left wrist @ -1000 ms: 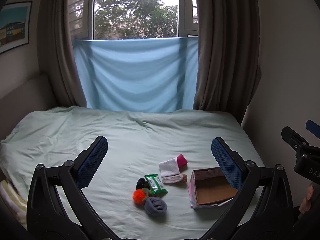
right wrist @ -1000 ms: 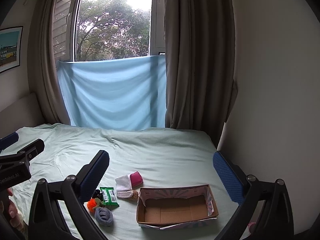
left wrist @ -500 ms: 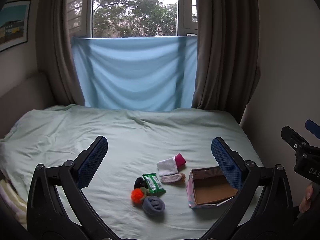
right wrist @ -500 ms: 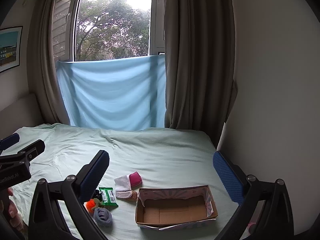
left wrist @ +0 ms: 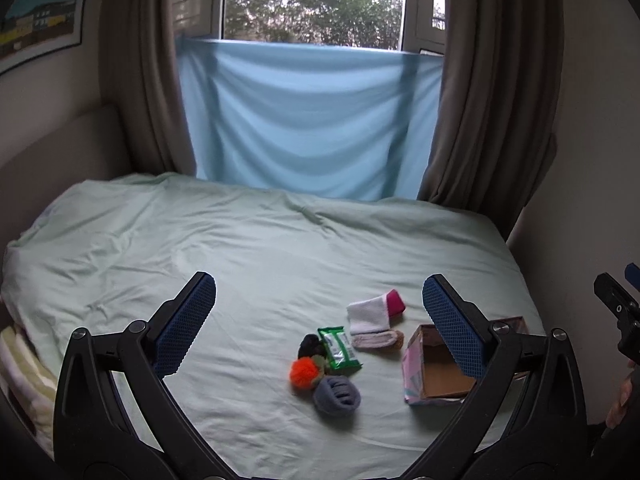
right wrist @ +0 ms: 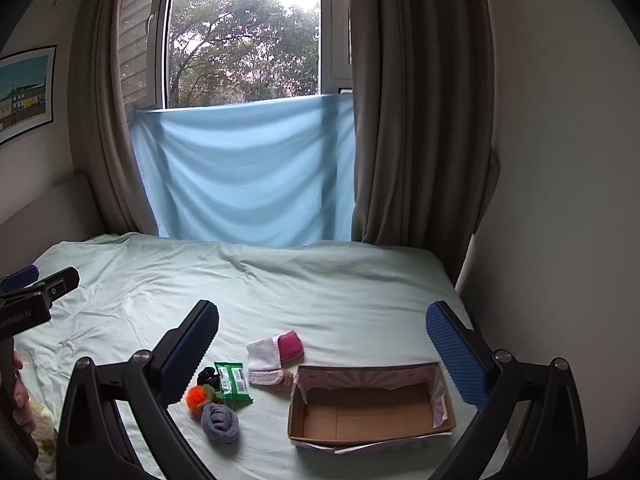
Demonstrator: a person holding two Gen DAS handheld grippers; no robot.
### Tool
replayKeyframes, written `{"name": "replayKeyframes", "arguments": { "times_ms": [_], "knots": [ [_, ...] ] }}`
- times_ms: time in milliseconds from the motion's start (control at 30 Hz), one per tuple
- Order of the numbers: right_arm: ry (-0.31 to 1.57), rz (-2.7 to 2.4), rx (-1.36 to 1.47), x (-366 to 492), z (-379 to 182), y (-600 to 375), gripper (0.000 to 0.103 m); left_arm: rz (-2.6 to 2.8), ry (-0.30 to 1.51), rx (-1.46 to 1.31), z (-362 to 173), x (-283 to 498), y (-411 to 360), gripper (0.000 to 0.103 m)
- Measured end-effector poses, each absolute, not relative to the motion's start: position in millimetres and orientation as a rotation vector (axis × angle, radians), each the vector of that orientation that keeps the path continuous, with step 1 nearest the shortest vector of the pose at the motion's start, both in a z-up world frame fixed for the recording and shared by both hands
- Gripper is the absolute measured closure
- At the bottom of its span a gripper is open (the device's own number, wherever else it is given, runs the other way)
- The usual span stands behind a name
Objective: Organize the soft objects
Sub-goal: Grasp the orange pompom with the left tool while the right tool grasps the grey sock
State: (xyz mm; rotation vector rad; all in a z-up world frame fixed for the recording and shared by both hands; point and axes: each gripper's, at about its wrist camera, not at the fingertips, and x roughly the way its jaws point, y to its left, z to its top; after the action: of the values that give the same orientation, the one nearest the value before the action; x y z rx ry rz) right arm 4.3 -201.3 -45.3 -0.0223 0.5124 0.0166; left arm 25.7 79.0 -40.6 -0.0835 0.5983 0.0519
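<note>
Left claw (left wrist: 320, 320) held above near edge of bed (left wrist: 260, 248), jaws wide, nothing between pads. Right claw (right wrist: 322, 344) likewise above near edge, toward right side; jaws wide, nothing gripped.

Left to right on pale green sheet, all in near right part of bed:
- Black fuzzy item (left wrist: 311, 345), small, touching orange pom-pom (left wrist: 303, 373) just nearer the near edge. Small green bit between pom-pom and packet; identity cannot be told.
- Grey rolled sock (left wrist: 337, 396) against pom-pom, closest of the pile to near edge.
- Green packet (left wrist: 339, 349), lying flat, tilted, one corner against black item.
- White sock (left wrist: 369, 315) with pink piece (left wrist: 395, 302) at its far end, lying toward centre of bed from packet.
- Pale pink fuzzy sock (left wrist: 378, 339) with brown tip, just nearer than white sock, touching it; tip close to box wall.
- Cardboard box (right wrist: 370, 438), open top, patterned outside, plain brown inside, near right edge of bed. Interior bare cardboard in right wrist view. Long side parallel to near edge.

All soft items outside box, on sheet to its left. Both claws well apart from pile and box.
</note>
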Motion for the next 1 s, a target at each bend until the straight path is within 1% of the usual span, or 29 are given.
{"name": "replayKeyframes", "arguments": {
  "times_ms": [133, 300, 533, 767, 1000],
  "knots": [
    [0.567, 0.023, -0.007, 8, -75, -176, 0.000, 0.014, 0.662, -0.078, -72, 42, 108, 0.000],
    [0.642, 0.008, 0.029, 15, -117, -145, 0.000, -0.084, 0.790, -0.074, -123, 71, 137, 0.000],
    [0.743, -0.019, 0.104, 28, -198, -104, 0.000, -0.198, 0.939, -0.073, -209, 114, 154, 0.000],
    [0.811, -0.018, 0.098, 38, -283, -74, 0.000, -0.306, 1.056, -0.101, -305, 152, 152, 0.000],
    [0.860, 0.047, 0.077, 57, -361, -47, 0.000, -0.365, 1.123, -0.096, -382, 180, 130, 0.001]
  ]
}}
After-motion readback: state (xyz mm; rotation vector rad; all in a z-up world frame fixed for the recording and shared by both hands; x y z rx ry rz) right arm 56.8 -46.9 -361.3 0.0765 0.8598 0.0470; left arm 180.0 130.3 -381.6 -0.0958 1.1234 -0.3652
